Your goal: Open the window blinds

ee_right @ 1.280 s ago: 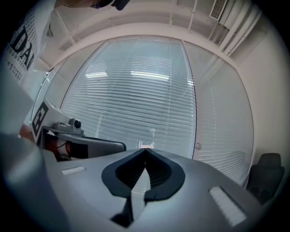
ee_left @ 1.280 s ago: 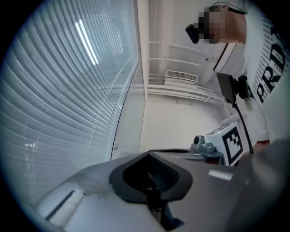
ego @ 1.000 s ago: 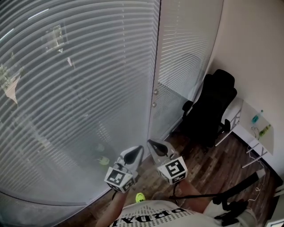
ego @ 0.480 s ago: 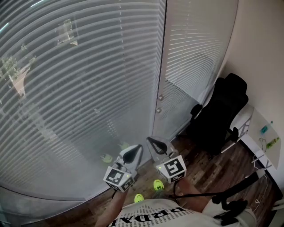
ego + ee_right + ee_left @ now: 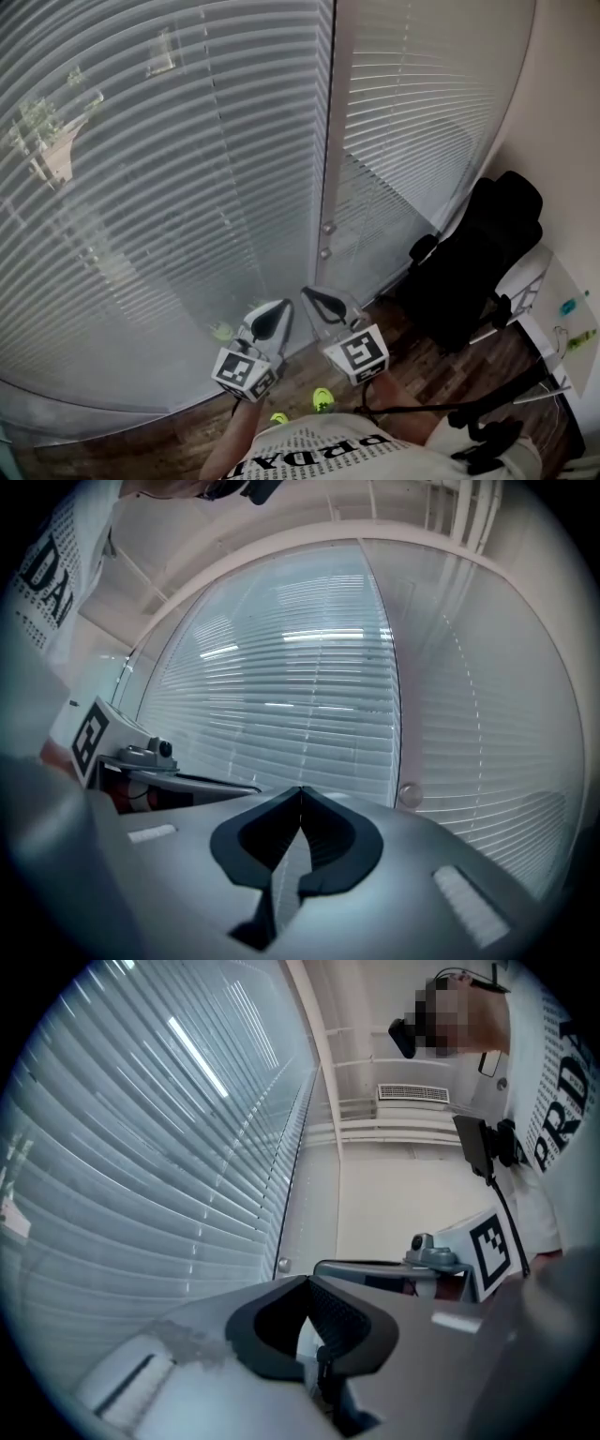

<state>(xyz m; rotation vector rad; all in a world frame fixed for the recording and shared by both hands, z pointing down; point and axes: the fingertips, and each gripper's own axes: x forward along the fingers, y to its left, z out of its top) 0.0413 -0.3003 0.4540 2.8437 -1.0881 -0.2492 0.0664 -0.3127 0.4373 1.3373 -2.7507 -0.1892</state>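
The left gripper (image 5: 281,309) and the right gripper (image 5: 309,298) are both clenched on nothing, side by side and low in the head view. The window blinds (image 5: 159,206) hang lowered in front of them, on both sides of a pale frame post (image 5: 330,159)

Right tongs (image 5: 300,793), tips together and empty, face the window blinds (image 5: 281,700).
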